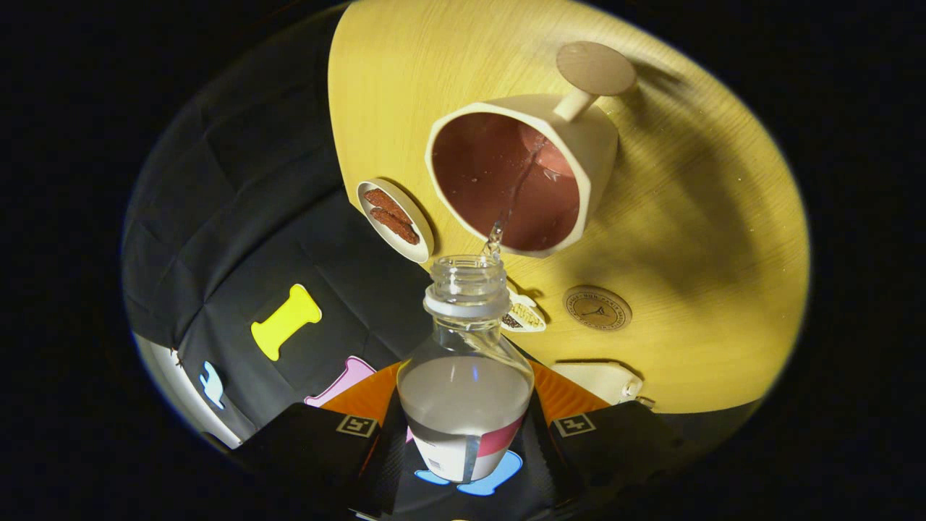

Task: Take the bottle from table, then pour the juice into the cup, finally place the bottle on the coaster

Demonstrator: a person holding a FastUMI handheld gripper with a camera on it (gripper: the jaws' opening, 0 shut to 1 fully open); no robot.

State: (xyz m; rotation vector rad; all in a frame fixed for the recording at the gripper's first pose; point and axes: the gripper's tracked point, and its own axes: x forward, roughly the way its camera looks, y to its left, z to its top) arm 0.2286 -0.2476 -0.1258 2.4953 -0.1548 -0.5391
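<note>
Pouring is under way: the gripper [463,434] is holding the bottle [463,391] tipped over, its two fingers clamped on the labelled lower body from either side, jaws closed against it. The open neck is pointing away from the fingers toward the cup [521,174], and a thin stream of juice [506,210] is running from the mouth into the cup's reddish inside, where some liquid is already pooling. A good deal of cloudy juice is remaining in the bottle.

So the pick-up is done, I would say, and the pour is somewhere in its middle; how much is meant to go in I cannot tell. What is left is righting the bottle and setting it on the coaster [597,308], the round brown disc lying on the wooden table [709,239] just right of the bottle neck and nearer than the cup. It is sitting bare, waiting.

A small dish of brown snacks [395,218] is lying left of the cup, and a smaller dish of seeds [524,314] is sitting between the neck and the coaster.
</note>
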